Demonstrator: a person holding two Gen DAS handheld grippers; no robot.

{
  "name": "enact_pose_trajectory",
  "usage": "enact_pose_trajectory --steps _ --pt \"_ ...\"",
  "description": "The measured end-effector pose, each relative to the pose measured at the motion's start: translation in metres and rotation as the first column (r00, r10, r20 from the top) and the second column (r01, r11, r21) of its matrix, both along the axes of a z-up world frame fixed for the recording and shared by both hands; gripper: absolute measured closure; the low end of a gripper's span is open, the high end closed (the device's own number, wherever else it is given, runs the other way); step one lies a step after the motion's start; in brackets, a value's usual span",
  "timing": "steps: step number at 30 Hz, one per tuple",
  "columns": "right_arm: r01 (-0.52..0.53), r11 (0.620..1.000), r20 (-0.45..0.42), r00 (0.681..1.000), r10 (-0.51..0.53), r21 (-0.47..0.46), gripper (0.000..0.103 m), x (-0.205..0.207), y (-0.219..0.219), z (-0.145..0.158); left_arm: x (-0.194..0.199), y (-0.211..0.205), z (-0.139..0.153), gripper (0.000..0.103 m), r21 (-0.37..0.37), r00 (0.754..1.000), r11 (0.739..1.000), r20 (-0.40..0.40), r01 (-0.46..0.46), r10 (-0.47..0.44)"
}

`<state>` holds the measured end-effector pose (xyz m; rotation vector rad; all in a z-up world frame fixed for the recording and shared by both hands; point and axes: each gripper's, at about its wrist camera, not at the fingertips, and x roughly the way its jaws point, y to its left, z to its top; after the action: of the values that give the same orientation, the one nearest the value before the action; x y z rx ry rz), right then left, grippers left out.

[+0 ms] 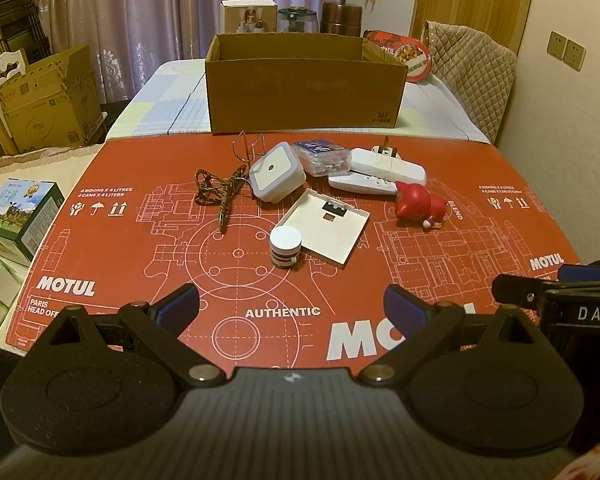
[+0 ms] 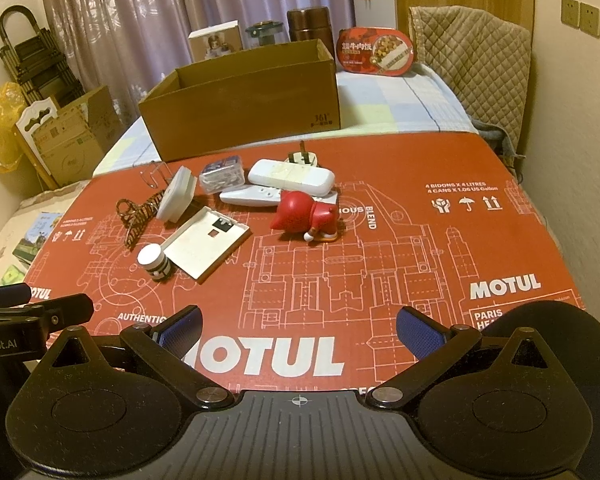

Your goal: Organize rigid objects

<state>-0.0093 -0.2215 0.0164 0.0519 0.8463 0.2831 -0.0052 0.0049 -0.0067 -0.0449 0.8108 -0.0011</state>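
A cluster of small objects lies on a red printed cardboard sheet (image 1: 140, 240): a white round container (image 1: 285, 246), a flat white plate (image 1: 327, 226), a square white night light (image 1: 276, 171), a clear plastic box (image 1: 320, 155), a white power strip (image 1: 388, 166), a white remote (image 1: 360, 186), a red figurine (image 1: 420, 205) and a patterned cord (image 1: 220, 192). Behind them stands an open brown cardboard box (image 1: 304, 92). My left gripper (image 1: 292, 308) is open, short of the container. My right gripper (image 2: 300, 330) is open, well short of the red figurine (image 2: 306, 214).
A wire hook (image 1: 246, 146) stands near the night light. Beyond the brown box (image 2: 244, 108) are a food tin (image 2: 374, 51), jars and a small carton. A quilted chair (image 2: 472, 60) stands at right; cardboard boxes (image 1: 48, 100) and printed cartons (image 1: 20, 212) at left.
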Motion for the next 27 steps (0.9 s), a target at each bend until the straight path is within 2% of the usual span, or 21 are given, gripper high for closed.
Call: enact_pose_trajectory --steps 17,23,27 --pt "0.010 1.000 -0.011 1.000 -0.010 0.004 0.002 0.004 -0.004 -0.010 0.006 0.000 -0.007 0.007 -0.014 1.000 1.000 -0.021 -0.002 0.002" --pt "0.021 1.000 0.004 1.000 -0.021 0.022 0.002 0.011 -0.007 -0.016 0.016 0.003 -0.016 0.011 -0.022 1.000 1.000 -0.019 0.006 -0.006" --pt "0.021 0.999 0.001 1.000 -0.021 0.035 0.002 0.019 -0.007 -0.020 0.034 0.008 -0.022 0.011 -0.057 0.999 0.998 -0.038 0.008 -0.011"
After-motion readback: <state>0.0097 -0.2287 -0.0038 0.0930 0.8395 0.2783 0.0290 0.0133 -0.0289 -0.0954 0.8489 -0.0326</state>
